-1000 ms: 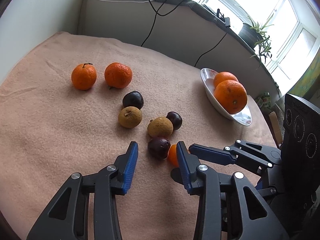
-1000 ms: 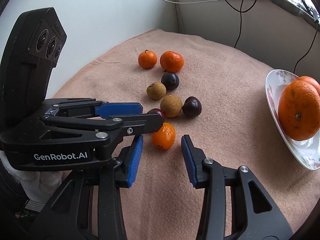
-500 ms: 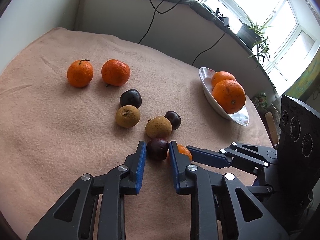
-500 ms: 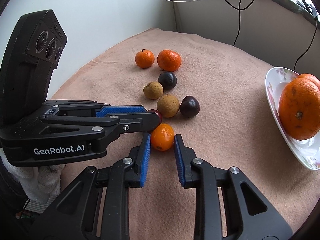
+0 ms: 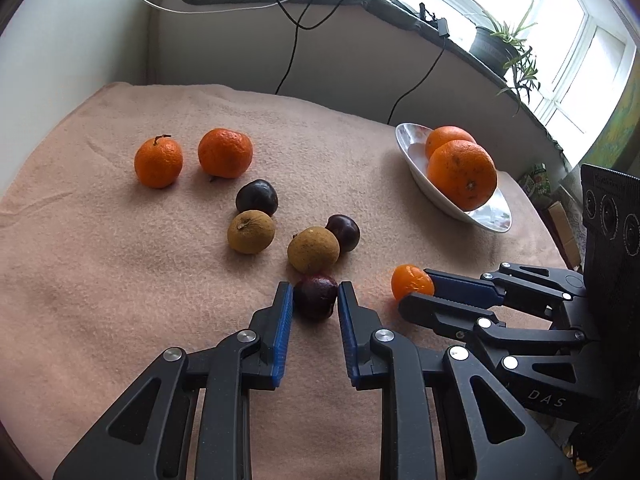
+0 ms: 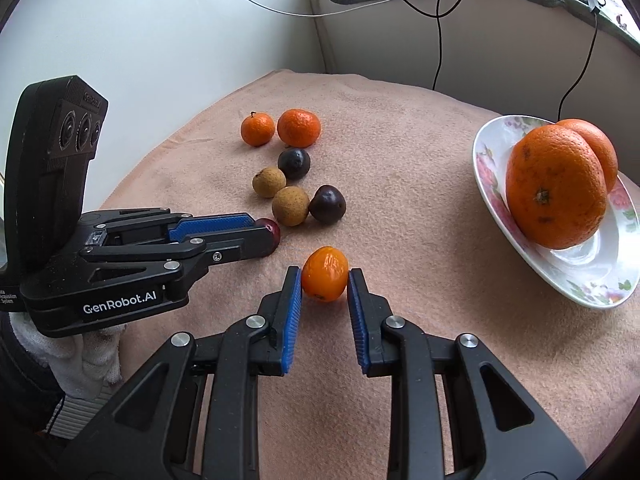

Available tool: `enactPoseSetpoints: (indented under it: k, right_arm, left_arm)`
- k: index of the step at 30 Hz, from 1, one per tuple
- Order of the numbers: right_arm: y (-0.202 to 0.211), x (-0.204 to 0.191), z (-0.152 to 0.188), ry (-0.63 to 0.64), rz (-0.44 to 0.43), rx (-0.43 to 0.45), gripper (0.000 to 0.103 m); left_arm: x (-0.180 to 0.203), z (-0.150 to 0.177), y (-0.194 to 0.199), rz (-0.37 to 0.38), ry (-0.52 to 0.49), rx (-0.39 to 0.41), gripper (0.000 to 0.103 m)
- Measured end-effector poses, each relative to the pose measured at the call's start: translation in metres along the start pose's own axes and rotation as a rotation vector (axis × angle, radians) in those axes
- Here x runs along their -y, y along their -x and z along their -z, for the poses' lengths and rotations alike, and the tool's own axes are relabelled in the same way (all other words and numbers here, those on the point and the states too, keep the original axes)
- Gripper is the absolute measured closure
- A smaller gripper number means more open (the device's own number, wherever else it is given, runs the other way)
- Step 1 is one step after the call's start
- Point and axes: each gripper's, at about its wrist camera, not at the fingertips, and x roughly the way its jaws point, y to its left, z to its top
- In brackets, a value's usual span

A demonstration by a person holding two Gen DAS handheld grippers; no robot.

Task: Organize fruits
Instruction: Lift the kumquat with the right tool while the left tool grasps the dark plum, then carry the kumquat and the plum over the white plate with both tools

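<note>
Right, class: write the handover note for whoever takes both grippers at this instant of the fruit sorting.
Left gripper: shut on dark red fruit, low over the blanket.
Right gripper: shut on small orange fruit.
Plate, right side: two big oranges.
Loose on blanket: two mandarins, two brown fruits, two dark fruits.
Done: both grasps.
Left: place both, then sort the rest.

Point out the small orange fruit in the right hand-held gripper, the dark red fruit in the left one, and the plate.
Small orange fruit [image 6: 324, 279], right wrist view, centre of its glossy skin.
Dark red fruit [image 5: 315, 295], left wrist view, middle of its face.
Plate [image 6: 486, 168], right wrist view, bare floral rim.
</note>
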Motion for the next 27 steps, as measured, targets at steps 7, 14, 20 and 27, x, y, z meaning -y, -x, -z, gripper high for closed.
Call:
enactPoseSetpoints:
  k: [7, 14, 20, 27]
  right_arm:
    - [0.012, 0.013, 0.004, -0.043, 0.0, 0.02, 0.079]
    - [0.02, 0.017, 0.006, -0.057, -0.006, 0.038, 0.079]
    - [0.029, 0.023, 0.007, -0.073, 0.003, 0.063, 0.079]
    - [0.049, 0.039, 0.007, -0.102, 0.027, 0.106, 0.079]
  left_arm:
    - [0.02, 0.002, -0.007, -0.117, -0.143, -0.006, 0.08]
    - [0.017, 0.001, -0.013, -0.129, -0.13, -0.017, 0.079]
    - [0.02, 0.002, -0.012, -0.138, -0.125, -0.004, 0.08]
    - [0.022, -0.002, 0.001, -0.096, -0.097, 0.023, 0.08]
